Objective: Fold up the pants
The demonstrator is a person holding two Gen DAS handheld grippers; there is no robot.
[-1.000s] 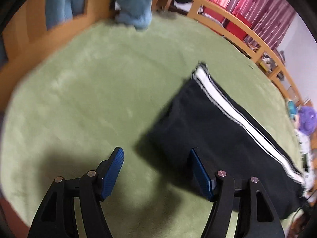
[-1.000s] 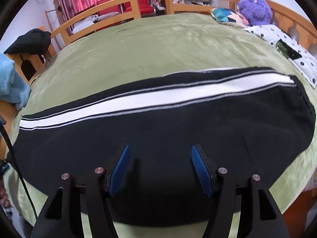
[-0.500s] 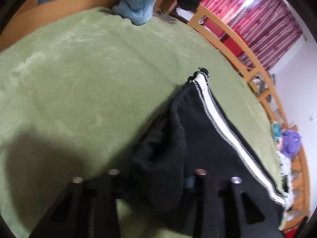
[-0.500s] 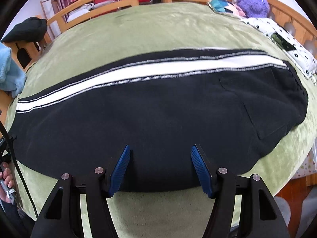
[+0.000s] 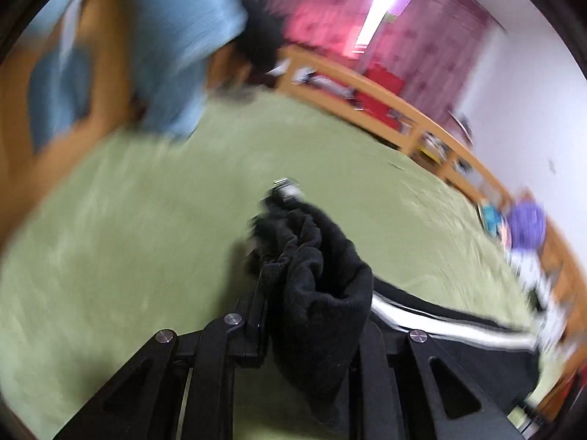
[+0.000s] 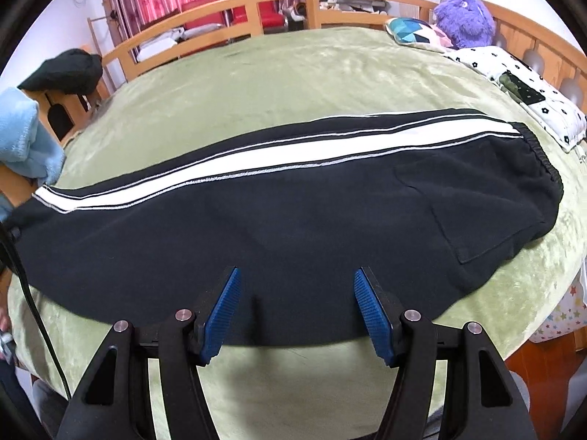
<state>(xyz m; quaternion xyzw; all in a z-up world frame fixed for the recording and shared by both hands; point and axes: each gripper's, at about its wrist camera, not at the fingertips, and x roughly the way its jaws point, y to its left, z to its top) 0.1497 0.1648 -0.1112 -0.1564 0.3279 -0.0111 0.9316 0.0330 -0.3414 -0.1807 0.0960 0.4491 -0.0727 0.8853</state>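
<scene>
Black pants [image 6: 293, 212] with a white side stripe lie flat across the green bed, leg cuffs at the left, elastic waistband at the right. My right gripper [image 6: 295, 311] is open and empty, its blue pads over the near edge of the pants. In the left wrist view my left gripper [image 5: 315, 315] is shut on the bunched cuff end of the pants [image 5: 319, 293] and holds it lifted above the bed. The cloth hides its pads. The striped rest of the pants trails off to the right.
The green blanket [image 6: 293, 73] covers the bed, ringed by a wooden rail [image 6: 256, 3]. A purple plush toy [image 6: 464, 18] and patterned pillows [image 6: 521, 91] lie at the far right. Blue cloth [image 6: 25, 135] and a black garment [image 6: 62, 69] hang at the left.
My left gripper closed on the cuff end of the pants and lifted it; the view is blurred from motion. My right gripper drew back toward the near edge, still open.
</scene>
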